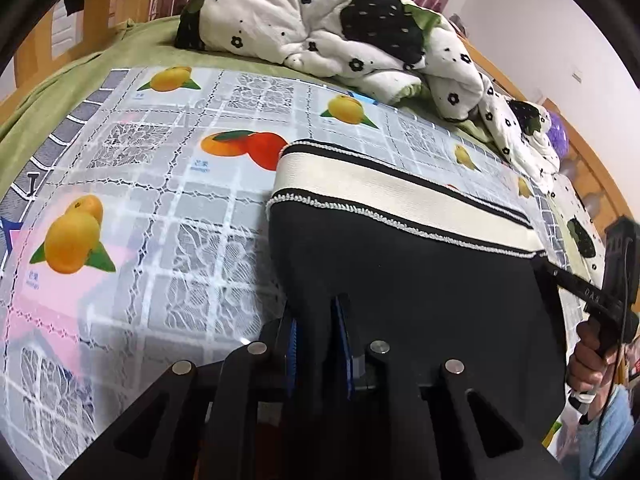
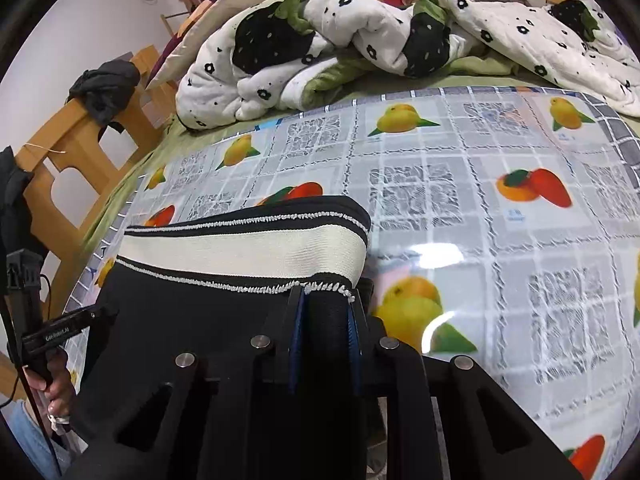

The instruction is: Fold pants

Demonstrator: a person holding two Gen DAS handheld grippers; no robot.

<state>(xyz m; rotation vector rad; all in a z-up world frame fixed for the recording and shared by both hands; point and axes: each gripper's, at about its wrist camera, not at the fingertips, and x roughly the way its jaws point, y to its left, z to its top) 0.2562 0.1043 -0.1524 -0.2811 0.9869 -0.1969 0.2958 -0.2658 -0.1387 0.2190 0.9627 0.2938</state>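
Black pants (image 1: 400, 264) with a cream, black-striped waistband (image 1: 384, 196) lie on the fruit-print cloth (image 1: 160, 208). My left gripper (image 1: 316, 320) is shut on the black fabric below the waistband's left end. My right gripper (image 2: 326, 312) is shut on the pants (image 2: 224, 320) just below the waistband (image 2: 248, 248) at its right end. The right gripper's handle and the hand on it (image 1: 600, 312) show at the right edge of the left wrist view. The left gripper's handle (image 2: 60, 332) shows at the left edge of the right wrist view.
A white quilt with black flowers (image 1: 340, 28) is bunched at the far side of the bed, also in the right wrist view (image 2: 340, 40). A green sheet (image 1: 60, 92) lies under the cloth. A wooden bed frame (image 2: 68, 148) with dark clothing stands to the left.
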